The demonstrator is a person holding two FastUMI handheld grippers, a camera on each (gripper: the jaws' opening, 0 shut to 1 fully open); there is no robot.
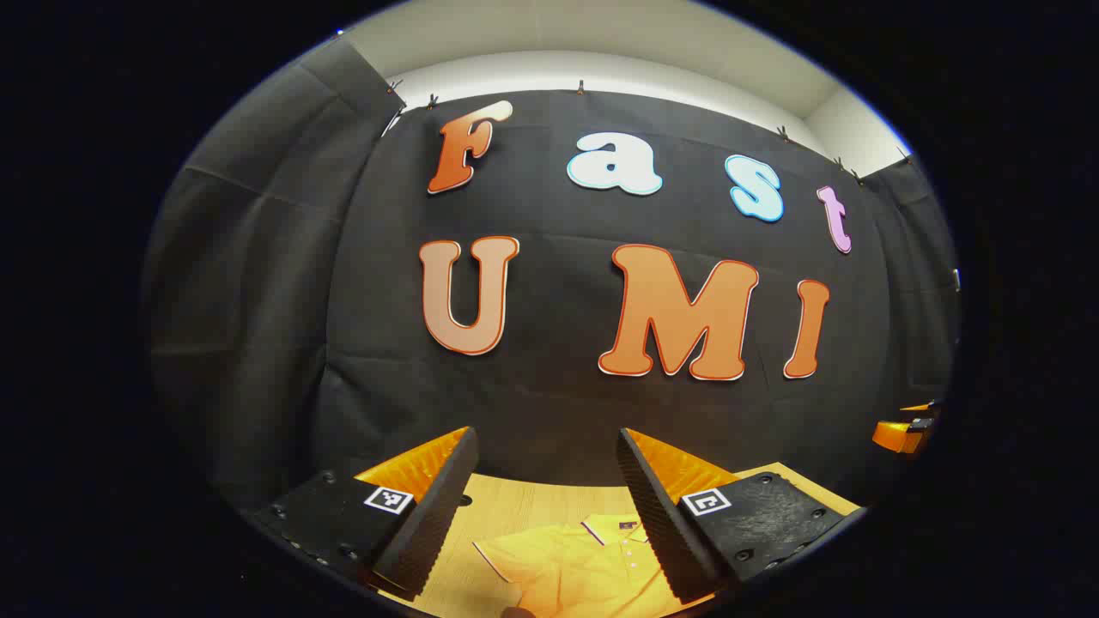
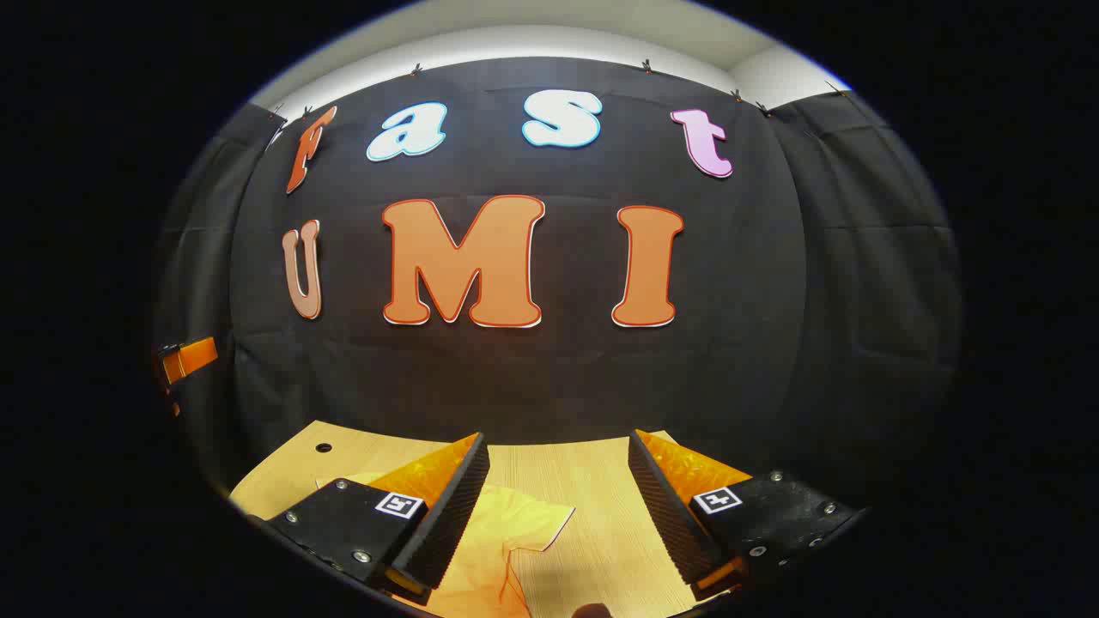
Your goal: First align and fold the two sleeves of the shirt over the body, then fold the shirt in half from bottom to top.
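Note:
A yellow polo shirt [image 1: 573,566] lies flat on the wooden table [image 1: 515,506], its collar and button placket toward the far side. My left gripper [image 1: 546,515] is open above the shirt's upper part, with nothing between its fingers. In the right gripper view the shirt [image 2: 506,541] shows one short sleeve spread to the right on the table [image 2: 592,498]. My right gripper [image 2: 558,515] hangs open over that sleeve's edge, holding nothing. The other gripper [image 1: 906,429] appears at the far right of the left gripper view, and at the far left [image 2: 185,360] of the right gripper view.
The black cloth wall stands close behind the table's far edge. A small round hole [image 2: 323,447] marks the table near its back left corner. Bare wood [image 2: 601,549] lies to the right of the sleeve.

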